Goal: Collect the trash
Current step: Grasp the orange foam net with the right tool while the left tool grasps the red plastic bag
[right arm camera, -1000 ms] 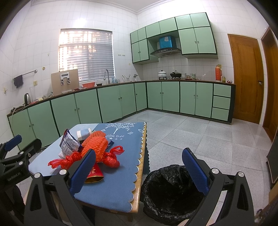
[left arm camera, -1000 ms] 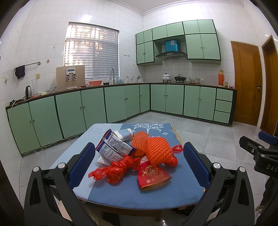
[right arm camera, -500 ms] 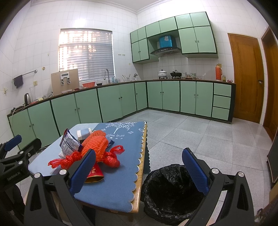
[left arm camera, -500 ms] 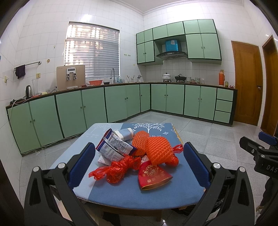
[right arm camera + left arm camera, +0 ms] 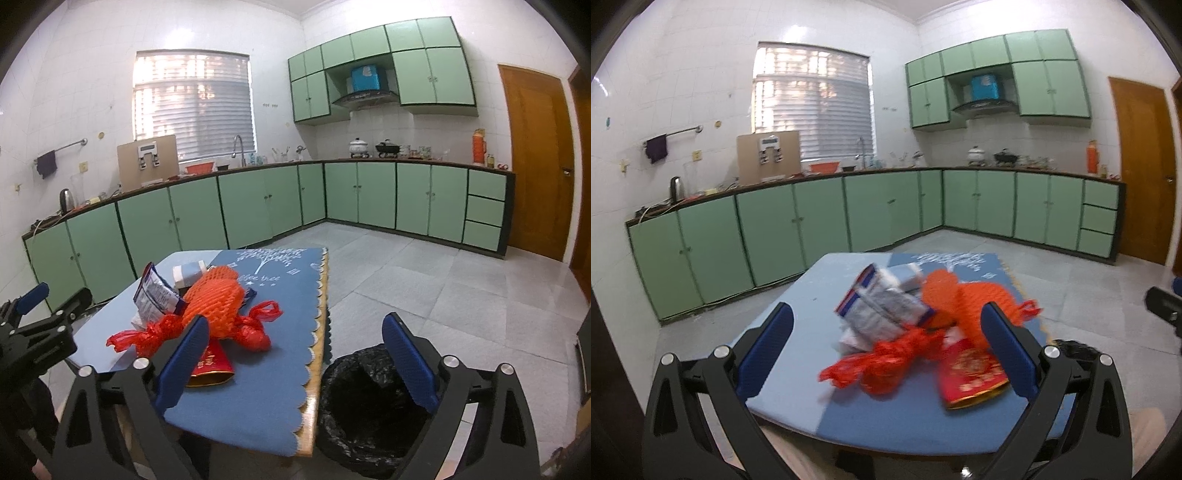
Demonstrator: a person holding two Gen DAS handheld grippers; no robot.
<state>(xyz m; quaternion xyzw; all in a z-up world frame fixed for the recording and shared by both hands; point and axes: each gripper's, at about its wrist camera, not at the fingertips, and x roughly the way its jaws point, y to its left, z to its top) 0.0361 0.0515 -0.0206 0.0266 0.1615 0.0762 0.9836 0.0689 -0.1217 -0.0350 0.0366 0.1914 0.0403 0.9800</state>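
Trash lies heaped on the blue-clothed tabletop point(image 5: 280, 373) of a green-cabinet kitchen, none of it collected yet, as I work a claw in each hand. Beside the tabletop's scalloped edge the bin with its black liner point(image 5: 369, 402) stands on the floor, its mouth open toward my right claw point(image 5: 295, 360). That claw hangs wide open and empty, one finger over the near corner of the heap, the other over the bin. My left claw point(image 5: 886, 349) is likewise spread wide with nothing between its fingers. What has just changed is on the left: a second ago that view was sharp and level with the heap centred low, and now it is smeared with motion and the heap sits larger between the fingers, so I judge my left claw is closing in on it; the right view has hardly moved. That suggests the first pick is about to start, left side leading. Largest in the heap is the orange foam net point(image 5: 216, 302), draped across the top. Next comes the blue-and-white printed packet point(image 5: 882, 310), tilted up at the far left. In front lies the knotted red plastic bag point(image 5: 882, 365), nearest my left claw and my likeliest first target. At the near right corner rests the red and gold pouch point(image 5: 975, 376), flat on the cloth, partly behind my left claw's right finger
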